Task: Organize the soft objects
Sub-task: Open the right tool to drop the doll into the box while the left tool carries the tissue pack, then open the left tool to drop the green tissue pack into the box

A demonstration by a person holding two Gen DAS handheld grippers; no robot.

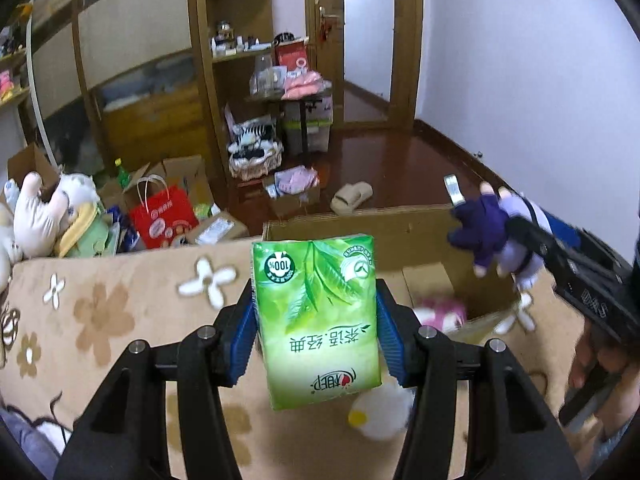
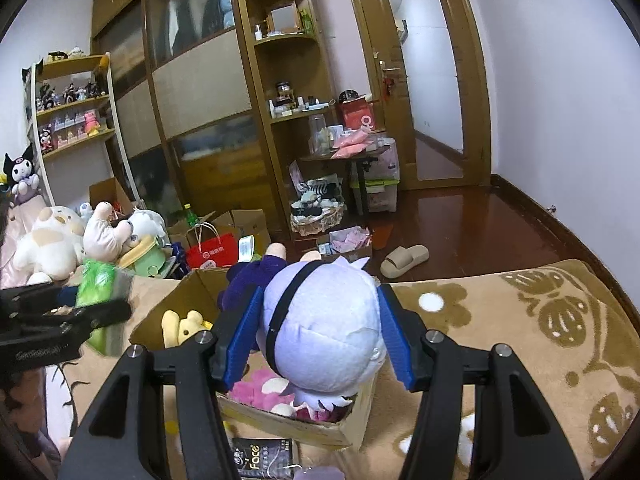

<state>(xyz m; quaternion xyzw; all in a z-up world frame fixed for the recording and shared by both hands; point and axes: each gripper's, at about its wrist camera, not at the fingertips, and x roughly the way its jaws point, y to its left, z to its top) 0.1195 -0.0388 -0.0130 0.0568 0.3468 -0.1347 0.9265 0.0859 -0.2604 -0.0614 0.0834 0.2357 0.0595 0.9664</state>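
Observation:
My left gripper (image 1: pixel 316 312) is shut on a green tissue pack (image 1: pixel 318 316), held above the floral blanket (image 1: pixel 120 320). My right gripper (image 2: pixel 320 336) is shut on a lavender-haired plush doll (image 2: pixel 324 328) in purple clothes, held over the open cardboard box (image 2: pixel 280 424). The box holds a pink plush (image 2: pixel 252 392) and a yellow plush (image 2: pixel 180 328). In the left wrist view the doll (image 1: pixel 496 236) and the right gripper appear at the right, above the box (image 1: pixel 400 232). In the right wrist view the tissue pack (image 2: pixel 96 284) and left gripper appear at the left.
A white and yellow plush (image 1: pixel 380 412) lies on the blanket under my left gripper. A black pack (image 2: pixel 264 460) lies in front of the box. Plush toys (image 2: pixel 52 240) are piled at the left. A red bag (image 2: pixel 212 254), cartons and a slipper (image 2: pixel 404 260) are on the floor.

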